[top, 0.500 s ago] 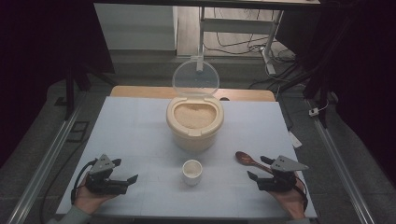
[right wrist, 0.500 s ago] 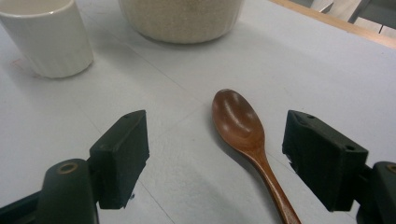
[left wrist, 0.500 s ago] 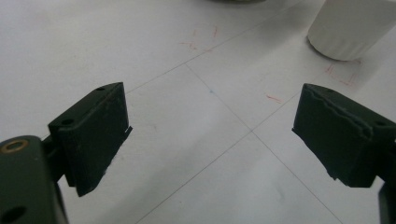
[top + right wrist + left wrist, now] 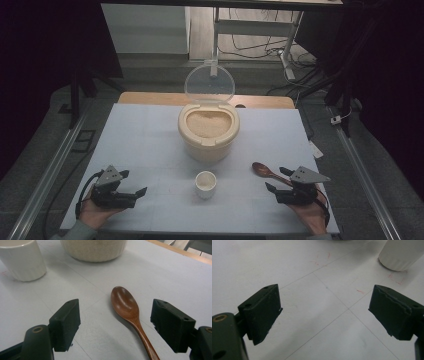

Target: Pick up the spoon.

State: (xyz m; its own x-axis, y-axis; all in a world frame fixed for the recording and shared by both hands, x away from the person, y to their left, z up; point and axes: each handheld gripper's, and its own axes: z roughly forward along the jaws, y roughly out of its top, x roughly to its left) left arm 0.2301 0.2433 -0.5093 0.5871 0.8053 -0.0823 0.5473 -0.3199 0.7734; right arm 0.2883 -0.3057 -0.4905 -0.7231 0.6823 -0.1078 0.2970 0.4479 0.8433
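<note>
High view: left gripper (image 4: 134, 183) at the near left of the white table (image 4: 140, 135), jaws spread wide and empty, resting on a hand. Right gripper (image 4: 276, 179) at the near right, jaws likewise wide apart, gripping nothing; wooden spoon (image 4: 264, 171) lying flat with its bowl just beyond the jaw tips and its handle running back between them. Small white cup (image 4: 205, 183) standing between the two grippers, well clear of both. Lidded container of grain (image 4: 208, 131) beyond the cup, clear lid tipped up.

Left gripper view: jaws parted to the frame's sides, bare table between them; cup (image 4: 400, 253) ahead and off past the right-hand jaw.

Right gripper view: jaws open wide, spoon (image 4: 128, 308) lying between them, nearer the right-hand jaw, touching neither; cup (image 4: 21, 258) ahead beyond the left-hand jaw; container base (image 4: 93, 248) straight ahead, farther off.
</note>
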